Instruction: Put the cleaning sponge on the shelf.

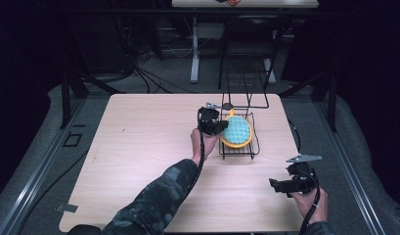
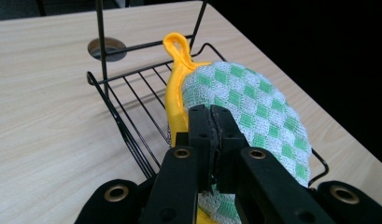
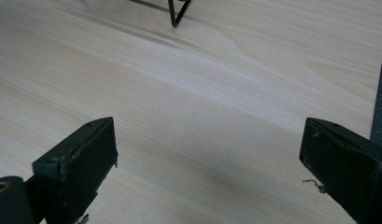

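Yellow-edged, green-checked round scrubbing pad (image 2: 244, 102) sits in the black wire rack (image 2: 128, 135), my left hand-held gripper (image 2: 212, 121) clamped on it; release remains. Right hand-held gripper (image 3: 207, 177), near the rack, gapes empty.

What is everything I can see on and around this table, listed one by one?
scrubbing pad: one, green-and-white checked face with a yellow edge and hanging loop, over the rack's tray, pinched at its near edge.
wire rack: one, black, right of the table's middle, with a tall upright frame at its back.
table: one, pale wood, under everything.
second table: one, pale, far behind, with something orange on it.
cables: several, black, on the grey floor behind.
left claw: one, black, shut on the scrubbing pad.
right claw: one, black, open over bare table near the right edge.
sleeve: one, camouflage, left arm.
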`<state>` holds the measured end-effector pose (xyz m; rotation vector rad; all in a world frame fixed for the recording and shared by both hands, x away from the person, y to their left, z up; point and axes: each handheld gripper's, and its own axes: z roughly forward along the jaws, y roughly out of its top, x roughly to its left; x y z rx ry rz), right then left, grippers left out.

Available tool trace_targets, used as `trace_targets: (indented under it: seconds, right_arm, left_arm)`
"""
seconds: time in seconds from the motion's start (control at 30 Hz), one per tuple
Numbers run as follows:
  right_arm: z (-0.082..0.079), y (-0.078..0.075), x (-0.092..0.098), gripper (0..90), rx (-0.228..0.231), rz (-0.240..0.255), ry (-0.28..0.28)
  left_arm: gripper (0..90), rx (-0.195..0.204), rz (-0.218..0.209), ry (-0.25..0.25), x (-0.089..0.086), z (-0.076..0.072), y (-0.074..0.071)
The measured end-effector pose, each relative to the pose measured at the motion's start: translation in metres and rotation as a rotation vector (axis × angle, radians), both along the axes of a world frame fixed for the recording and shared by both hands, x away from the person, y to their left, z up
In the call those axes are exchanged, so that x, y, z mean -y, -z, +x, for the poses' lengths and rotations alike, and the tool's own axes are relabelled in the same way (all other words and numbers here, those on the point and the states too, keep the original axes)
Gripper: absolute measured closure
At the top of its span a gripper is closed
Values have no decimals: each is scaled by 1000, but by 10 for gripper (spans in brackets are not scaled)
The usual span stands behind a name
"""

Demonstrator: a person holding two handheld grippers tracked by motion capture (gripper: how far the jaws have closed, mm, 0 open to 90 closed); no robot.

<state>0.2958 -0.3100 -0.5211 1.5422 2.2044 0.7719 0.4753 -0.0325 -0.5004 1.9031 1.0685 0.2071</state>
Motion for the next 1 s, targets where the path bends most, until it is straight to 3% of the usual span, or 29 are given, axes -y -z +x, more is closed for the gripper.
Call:
trace_targets:
  seconds: [0.23,0.4,0.5,0.6,0.63,0.77,0.87,1.0]
  right_arm:
    - [-2,0,2,36,1,0,5]
    - [-4,0,3,36,1,-2,9]
    - [-5,0,3,36,1,-2,9]
    - [-5,0,4,36,1,-1,13]
    - [-5,-1,4,36,0,0,14]
    - [-6,-1,5,35,9,-1,19]
    - [-7,-2,5,35,7,-2,21]
    - [-7,-3,5,35,10,-4,19]
  left_arm:
    - [883,-27,63,-5,12,10,16]
    - [867,-47,78,-8,16,14,25]
    - [723,-36,91,-1,15,14,23]
    - [503,-30,95,4,12,13,20]
    - [503,-30,102,4,11,12,18]
    - [304,-5,122,21,2,6,9]
    - [225,27,133,38,-5,-1,0]
    - [161,41,149,57,-16,-8,-14]
